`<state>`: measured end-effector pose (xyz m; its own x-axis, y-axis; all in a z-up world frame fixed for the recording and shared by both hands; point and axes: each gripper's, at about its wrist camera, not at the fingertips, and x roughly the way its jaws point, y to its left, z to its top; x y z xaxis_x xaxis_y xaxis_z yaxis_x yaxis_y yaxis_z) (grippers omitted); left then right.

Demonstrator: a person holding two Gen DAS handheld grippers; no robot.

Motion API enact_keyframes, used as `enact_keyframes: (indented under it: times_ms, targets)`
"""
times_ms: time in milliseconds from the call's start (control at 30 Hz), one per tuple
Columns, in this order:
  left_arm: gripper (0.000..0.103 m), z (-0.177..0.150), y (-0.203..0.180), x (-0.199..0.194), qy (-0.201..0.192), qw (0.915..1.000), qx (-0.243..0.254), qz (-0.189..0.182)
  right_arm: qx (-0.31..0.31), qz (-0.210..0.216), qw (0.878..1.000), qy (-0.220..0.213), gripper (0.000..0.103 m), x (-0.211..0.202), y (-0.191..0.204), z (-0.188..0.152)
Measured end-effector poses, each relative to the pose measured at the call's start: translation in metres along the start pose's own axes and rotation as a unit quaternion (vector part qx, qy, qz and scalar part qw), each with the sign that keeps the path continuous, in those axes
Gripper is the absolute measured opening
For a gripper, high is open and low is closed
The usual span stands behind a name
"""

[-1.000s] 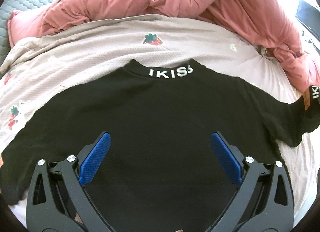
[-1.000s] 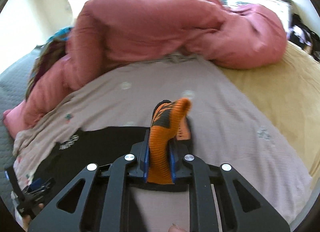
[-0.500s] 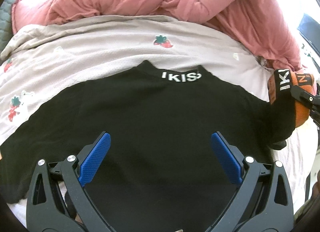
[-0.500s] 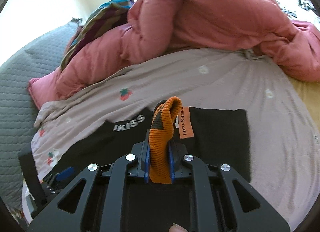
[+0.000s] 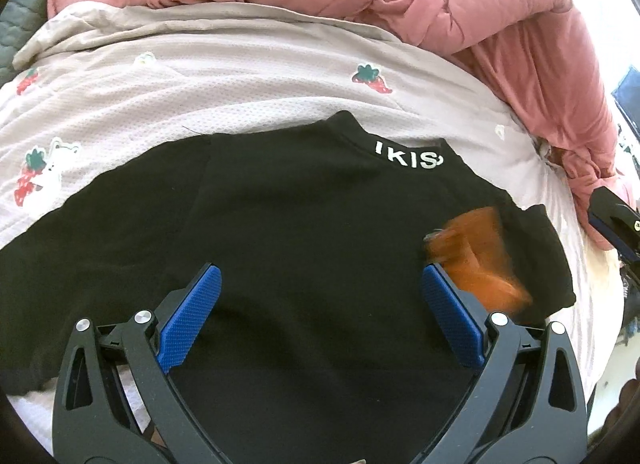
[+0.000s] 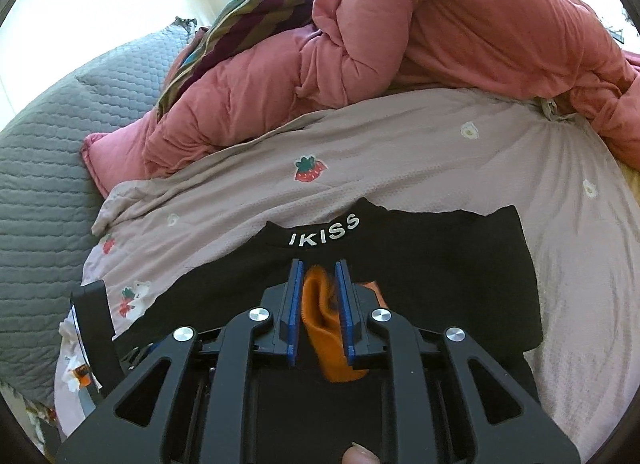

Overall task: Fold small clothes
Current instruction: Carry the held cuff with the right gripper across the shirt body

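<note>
Right wrist | right claw (image 6: 319,310) opening, orange cuff (image 6: 326,328) loose between | sleeve now folded onto black shirt (image 6: 440,264)

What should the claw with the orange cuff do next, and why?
Probably let go fully and back away. The right claw is opening, with the orange cuff loose between its pads, and the sleeve already lies folded over the black shirt.

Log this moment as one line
stage: sleeve fold | right gripper: opening, orange cuff between pads | left gripper: open over black shirt

Left gripper (image 5: 318,308) wide, right gripper (image 6: 319,306) opening
</note>
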<state>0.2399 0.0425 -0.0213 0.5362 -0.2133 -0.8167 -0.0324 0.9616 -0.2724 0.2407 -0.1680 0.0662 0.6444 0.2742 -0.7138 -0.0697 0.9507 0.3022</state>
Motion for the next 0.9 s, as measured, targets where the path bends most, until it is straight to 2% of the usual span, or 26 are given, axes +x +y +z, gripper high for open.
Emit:
enact_keyframes:
  times_ms: [167, 267, 333, 400, 433, 467, 500, 667, 733, 767, 800, 833, 867, 900]
  targets:
    - [0.094, -0.002, 0.001, 0.005, 0.0, 0.9998, -0.007, -0.021, 0.006, -0.03, 1.0, -0.001, 0.032, 0.002, -0.016, -0.006]
    - [0.094, -0.004, 0.002, 0.009, 0.001, 0.9991, -0.016, -0.039, 0.012, -0.053, 0.999, 0.004, 0.034, 0.005, -0.029, -0.013]
    - [0.089, -0.006, 0.002, 0.014, 0.005, 0.9987, -0.018, -0.047, 0.02, -0.064, 0.998, 0.006, 0.037, 0.005, -0.04, -0.019]
    - [0.073, -0.008, 0.002, 0.021, 0.016, 0.9981, -0.021, -0.056, 0.027, -0.07, 0.997, 0.008, 0.038, 0.005, -0.048, -0.024]
    - [0.068, -0.01, 0.001, 0.026, 0.024, 0.9972, -0.025, -0.067, 0.031, -0.075, 0.997, 0.009, 0.039, 0.004, -0.054, -0.027]
    - [0.058, -0.011, 0.001, 0.029, 0.03, 0.9963, -0.028, -0.075, 0.035, -0.08, 0.996, 0.008, 0.042, 0.003, -0.058, -0.029]
    - [0.054, -0.013, 0.0, 0.033, 0.038, 0.995, -0.031, -0.087, 0.042, -0.086, 0.995, 0.007, 0.044, 0.001, -0.065, -0.032]
    - [0.054, -0.017, -0.015, 0.035, 0.03, 0.9942, -0.015, -0.102, 0.069, -0.103, 0.992, 0.008, 0.044, -0.004, -0.089, -0.04]
    - [0.049, -0.018, -0.019, 0.039, 0.031, 0.9924, -0.017, -0.118, 0.074, -0.112, 0.991, 0.008, 0.044, -0.007, -0.096, -0.043]
    - [0.044, -0.019, -0.02, 0.041, 0.032, 0.9928, -0.017, -0.114, 0.076, -0.117, 0.99, 0.008, 0.044, -0.008, -0.1, -0.044]
    - [0.033, -0.019, -0.021, 0.042, 0.027, 0.9939, -0.013, -0.106, 0.079, -0.121, 0.989, 0.007, 0.044, -0.008, -0.103, -0.045]
    - [0.026, -0.019, -0.021, 0.042, 0.021, 0.995, -0.01, -0.097, 0.084, -0.126, 0.988, 0.007, 0.044, -0.009, -0.107, -0.046]
    - [0.008, -0.018, -0.02, 0.042, 0.016, 0.9959, -0.008, -0.089, 0.088, -0.128, 0.988, 0.007, 0.044, -0.009, -0.11, -0.047]
    - [0.0, -0.017, -0.018, 0.042, 0.012, 0.9956, -0.009, -0.092, 0.092, -0.128, 0.987, 0.008, 0.044, -0.008, -0.112, -0.047]
